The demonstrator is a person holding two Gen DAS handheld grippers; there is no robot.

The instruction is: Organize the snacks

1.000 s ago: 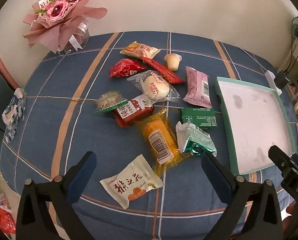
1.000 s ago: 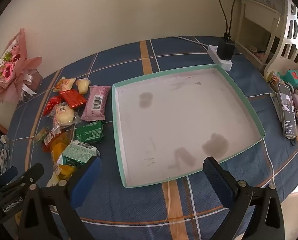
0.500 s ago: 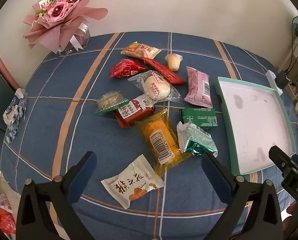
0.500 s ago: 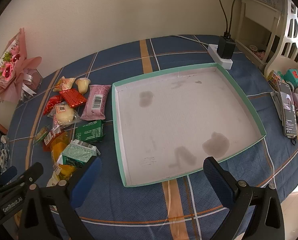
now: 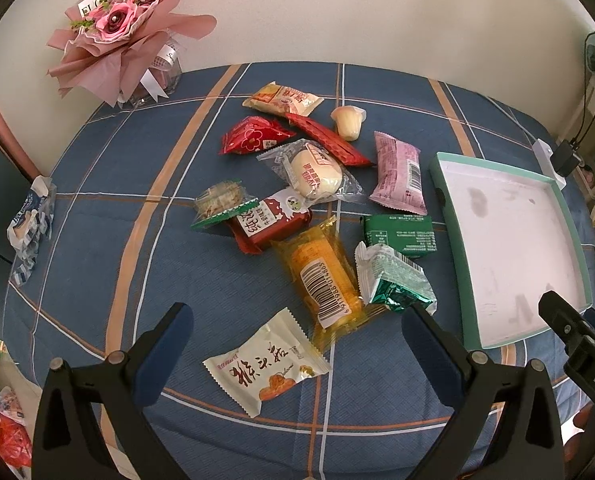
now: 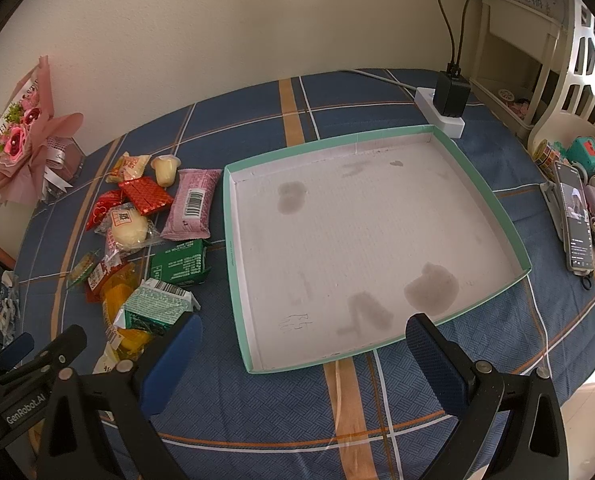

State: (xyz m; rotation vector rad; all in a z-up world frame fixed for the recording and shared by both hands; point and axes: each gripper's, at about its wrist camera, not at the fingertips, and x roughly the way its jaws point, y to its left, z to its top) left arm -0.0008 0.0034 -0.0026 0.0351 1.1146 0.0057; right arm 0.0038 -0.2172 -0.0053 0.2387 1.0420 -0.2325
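Several snack packets lie on the blue checked tablecloth: a white packet (image 5: pixel 267 364) nearest, an orange cake packet (image 5: pixel 321 276), a green foil packet (image 5: pixel 393 284), a green box (image 5: pixel 401 234), a pink packet (image 5: pixel 399 174) and red ones (image 5: pixel 253 136). A shallow mint-edged tray (image 6: pixel 515 240) with a stained white floor stands to their right, with nothing in it. My left gripper (image 5: pixel 293 328) is open and empty, above the white packet. My right gripper (image 6: pixel 303 340) is open and empty, over the tray's near edge.
A pink bouquet (image 5: pixel 125 32) stands at the back left. A power strip with a black charger (image 6: pixel 449 100) sits behind the tray. A phone (image 6: pixel 575 220) and small clutter lie at the right edge. A crumpled wrapper (image 5: pixel 31 220) lies at the left edge.
Both grippers have drifted slightly; the views shifted a little. Nothing on the table has moved, and both grippers stay open.
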